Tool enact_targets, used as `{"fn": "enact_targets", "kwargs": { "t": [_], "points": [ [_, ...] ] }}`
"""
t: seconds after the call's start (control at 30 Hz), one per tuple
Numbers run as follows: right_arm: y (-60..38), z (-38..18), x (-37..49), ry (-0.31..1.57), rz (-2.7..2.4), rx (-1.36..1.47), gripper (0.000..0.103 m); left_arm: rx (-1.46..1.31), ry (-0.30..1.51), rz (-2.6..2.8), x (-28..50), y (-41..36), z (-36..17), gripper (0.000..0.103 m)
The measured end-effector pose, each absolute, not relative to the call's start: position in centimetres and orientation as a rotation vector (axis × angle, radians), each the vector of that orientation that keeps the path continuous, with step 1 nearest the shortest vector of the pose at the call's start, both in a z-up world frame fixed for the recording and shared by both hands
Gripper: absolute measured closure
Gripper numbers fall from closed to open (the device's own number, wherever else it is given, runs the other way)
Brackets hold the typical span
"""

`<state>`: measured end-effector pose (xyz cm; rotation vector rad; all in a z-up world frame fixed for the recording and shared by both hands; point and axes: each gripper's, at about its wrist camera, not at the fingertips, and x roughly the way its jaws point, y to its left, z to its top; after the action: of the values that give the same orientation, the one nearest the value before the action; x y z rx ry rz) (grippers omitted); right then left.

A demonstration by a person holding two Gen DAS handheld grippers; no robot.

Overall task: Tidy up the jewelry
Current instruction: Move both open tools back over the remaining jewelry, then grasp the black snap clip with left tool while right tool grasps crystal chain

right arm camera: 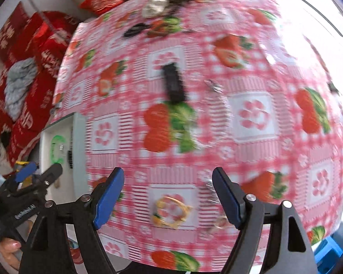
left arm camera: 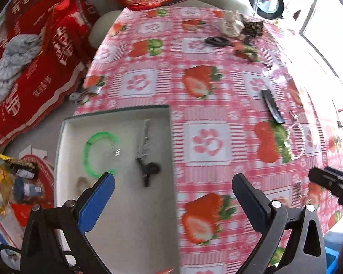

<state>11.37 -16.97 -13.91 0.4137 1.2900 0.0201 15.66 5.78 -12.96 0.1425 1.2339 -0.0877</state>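
A white tray point(left arm camera: 64, 137) sits at the table's left edge and holds a green bangle point(left arm camera: 87, 153), a silver chain point(left arm camera: 144, 137) and a dark clip point(left arm camera: 149, 171). My left gripper point(left arm camera: 173, 182) is open and empty above the tray's right edge. My right gripper point(right arm camera: 168, 180) is open and empty over the strawberry tablecloth, just above a gold bracelet point(right arm camera: 171, 210). A black hair clip point(right arm camera: 173, 84) and a small silver piece point(right arm camera: 213, 85) lie farther out. A clear bead bracelet point(left arm camera: 297, 141) lies right of the black clip point(left arm camera: 272, 106) in the left wrist view.
More clutter and a black ring point(left arm camera: 217, 41) lie at the table's far side. Red cushions point(left arm camera: 45, 52) and a grey cloth point(left arm camera: 16, 61) are on the left. Snack packets point(left arm camera: 11, 182) lie left of the tray. The right gripper shows in the left wrist view point(left arm camera: 331, 180).
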Motion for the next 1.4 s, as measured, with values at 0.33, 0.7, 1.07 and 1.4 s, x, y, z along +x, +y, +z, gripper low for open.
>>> {"fn": "enact_targets", "kwargs": {
  "t": [0.33, 0.7, 1.07, 1.4],
  "points": [
    [-21.7, -15.0, 9.6, 1.295, -0.07, 0.452, 0.021, 0.16, 1.28, -0.147, 17.2, 0.7, -14.1, 0.0],
    [-23.5, -16.3, 12.3, 1.276, -0.122, 0.356, 0.021, 0.086, 1.304, -0.203, 21.1, -4.0, -15.3, 0.0],
    [-22.0, -18.6, 15.2, 1.254, -0.122, 0.204, 0.021, 0.068, 1.346, -0.201, 24.8, -7.5, -19.4, 0.0],
    [-22.0, -19.9, 15.4, 1.233, -0.146, 0.076, 0.025, 0.125, 1.35, -0.197, 26.5, -10.2, -21.7, 0.0]
  ]
}}
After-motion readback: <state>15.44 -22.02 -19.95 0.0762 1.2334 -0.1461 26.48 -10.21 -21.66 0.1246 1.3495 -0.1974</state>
